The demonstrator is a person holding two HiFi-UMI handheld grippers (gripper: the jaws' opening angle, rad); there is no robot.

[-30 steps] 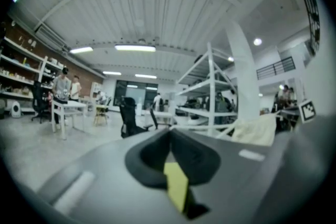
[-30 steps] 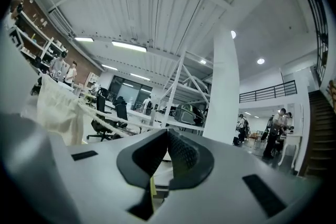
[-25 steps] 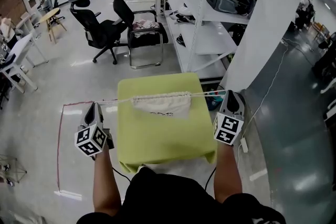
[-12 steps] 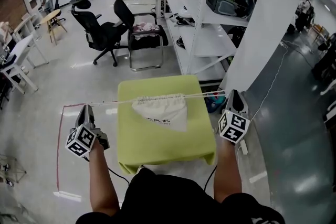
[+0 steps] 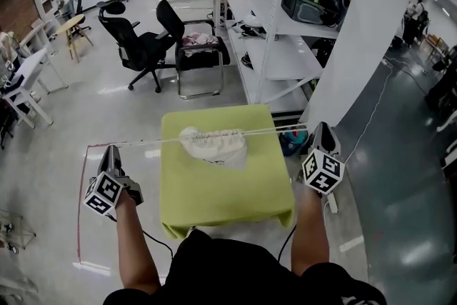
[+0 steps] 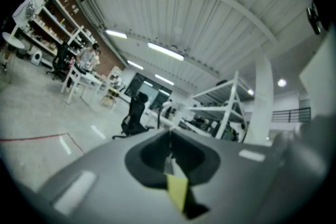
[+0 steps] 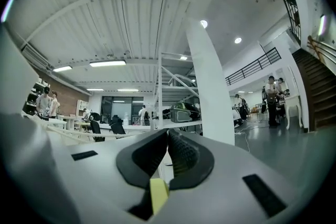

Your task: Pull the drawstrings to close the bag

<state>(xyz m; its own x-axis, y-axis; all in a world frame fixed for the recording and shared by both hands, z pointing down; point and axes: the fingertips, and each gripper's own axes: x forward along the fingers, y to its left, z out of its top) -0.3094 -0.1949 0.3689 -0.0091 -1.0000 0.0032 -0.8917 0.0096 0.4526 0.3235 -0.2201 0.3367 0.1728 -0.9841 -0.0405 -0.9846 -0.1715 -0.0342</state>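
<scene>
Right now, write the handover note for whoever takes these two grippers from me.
Left gripper: shut on the drawstring, held out past the left edge of the green table.
Right gripper: shut on the drawstring's other end, out past the right edge.
Bag: on the table, its mouth strung on the taut drawstring.
Done: mouth gathered into folds.
Left: it looks not fully cinched; pull both ends further apart until it bunches tight.

Bag print too small to read; person's torso cut off below
</scene>
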